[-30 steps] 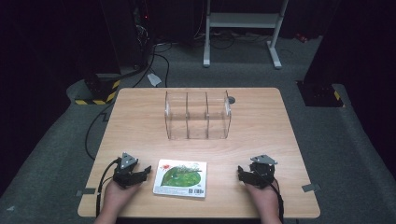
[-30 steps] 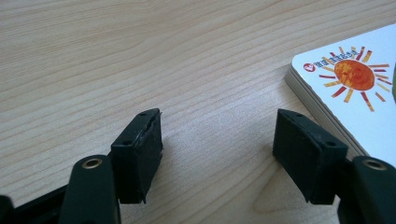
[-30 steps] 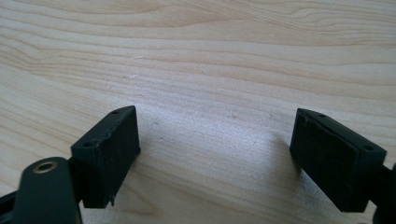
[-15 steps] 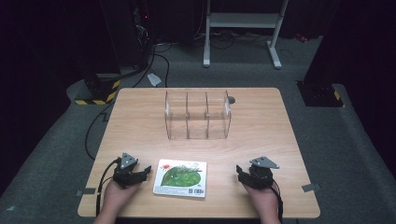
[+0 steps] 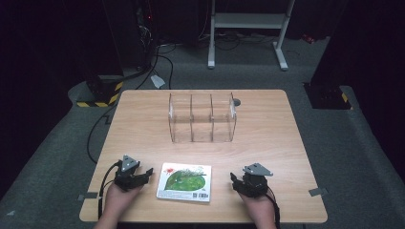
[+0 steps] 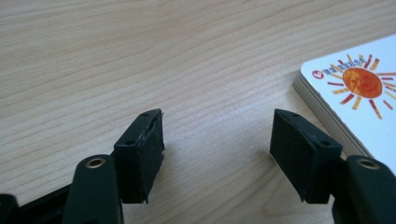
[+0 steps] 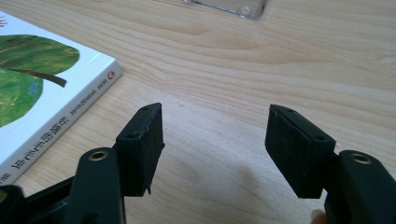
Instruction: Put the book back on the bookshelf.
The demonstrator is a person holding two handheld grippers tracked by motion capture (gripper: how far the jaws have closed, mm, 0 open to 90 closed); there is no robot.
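Jaws on both grippers stand spread with nothing between them: the left gripper (image 5: 143,174) rests low on the tabletop (image 5: 267,138) just left of the book (image 5: 185,181), the right gripper (image 5: 235,181) a little farther off on the book's other side. The book lies flat near the front edge, cover up, midway between the hands; the left gripper view catches its corner with the sun logo (image 6: 362,81), and the right gripper view shows its spine (image 7: 70,119) facing that gripper. Behind it, well apart, stands the clear divider (image 5: 202,118) with three upright slots, all empty. The step in hand looks like taking hold of the book, probably to stand it in a slot. A flat book gives the jaws no edge to close on from above, so one gripper would do well to slide in low against the spine while the other steadies or tips the far edge, lifting it just enough for a pad to get underneath. Grip near the middle of an edge, not a corner, so the pages do not fan or the book swing when raised.
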